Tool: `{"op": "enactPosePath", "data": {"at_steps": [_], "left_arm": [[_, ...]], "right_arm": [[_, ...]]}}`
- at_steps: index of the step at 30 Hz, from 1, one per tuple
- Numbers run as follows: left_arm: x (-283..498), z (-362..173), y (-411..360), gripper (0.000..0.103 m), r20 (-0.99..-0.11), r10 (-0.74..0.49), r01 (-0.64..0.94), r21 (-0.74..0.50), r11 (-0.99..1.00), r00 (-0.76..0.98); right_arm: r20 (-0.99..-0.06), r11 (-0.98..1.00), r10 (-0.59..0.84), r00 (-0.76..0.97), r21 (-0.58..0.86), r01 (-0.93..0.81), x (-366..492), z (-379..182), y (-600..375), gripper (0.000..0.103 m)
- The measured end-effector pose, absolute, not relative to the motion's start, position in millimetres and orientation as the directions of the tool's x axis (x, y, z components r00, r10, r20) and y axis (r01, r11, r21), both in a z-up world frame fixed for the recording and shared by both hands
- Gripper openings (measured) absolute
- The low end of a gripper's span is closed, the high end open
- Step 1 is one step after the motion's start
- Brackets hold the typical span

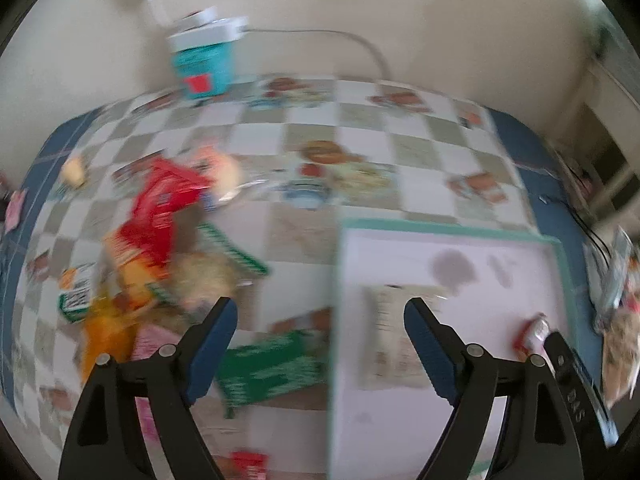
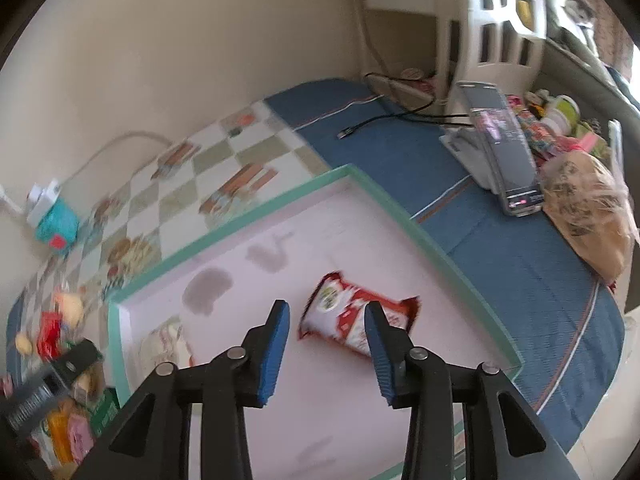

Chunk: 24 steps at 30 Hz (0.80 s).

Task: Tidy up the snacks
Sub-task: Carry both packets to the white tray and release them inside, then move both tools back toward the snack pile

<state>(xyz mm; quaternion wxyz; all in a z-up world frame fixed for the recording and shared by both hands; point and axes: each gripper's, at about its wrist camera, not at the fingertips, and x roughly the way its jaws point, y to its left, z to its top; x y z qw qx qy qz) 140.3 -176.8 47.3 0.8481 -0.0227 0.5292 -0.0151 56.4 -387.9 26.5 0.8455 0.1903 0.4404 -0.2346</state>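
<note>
A pink tray with a teal rim (image 1: 440, 226) (image 2: 248, 216) lies on the checkered tablecloth. In it are a pale beige packet (image 1: 400, 340) (image 2: 164, 344) and a red-and-white snack packet (image 1: 534, 334) (image 2: 348, 320). My left gripper (image 1: 320, 308) hangs open and wide over the tray's left rim, nothing between its fingers. Left of the tray lies a blurred pile of snacks: a red packet (image 1: 160, 204), an orange one (image 1: 108, 336) and a green one (image 1: 272, 368). My right gripper (image 2: 326, 308) is open just above the red-and-white packet, which lies flat on the tray.
A teal box with a white lid (image 1: 204, 64) stands at the back wall with a grey cable. On the blue cloth right of the tray are a dark device on a stand (image 2: 504, 152), a bagged loaf (image 2: 588, 216), a black cable (image 2: 400, 114) and a white shelf unit (image 2: 500, 20).
</note>
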Motion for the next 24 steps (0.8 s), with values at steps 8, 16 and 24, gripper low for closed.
{"op": "enactPosePath", "data": {"at_steps": [8,16,24], "left_arm": [[141.5,46.9,-96.5,0.088,-0.902,0.084,-0.227,-0.016,0.974,0.424],[122.5,62.1,-40.8,0.088,-0.883,0.13,-0.361,-0.047,0.932,0.451],[103.8,73.9,1.7,0.088,-0.868,0.146,-0.437,-0.088,0.895,0.475]], "right_arm": [[-0.846,0.871,-0.188,0.499,0.09,0.483,69.0,25.4,-352.5,0.069],[-0.848,0.895,-0.175,0.5,0.075,0.441,74.4,27.2,-326.4,0.094],[-0.83,0.921,-0.137,0.541,0.094,0.378,75.5,41.7,-296.8,0.103]]}}
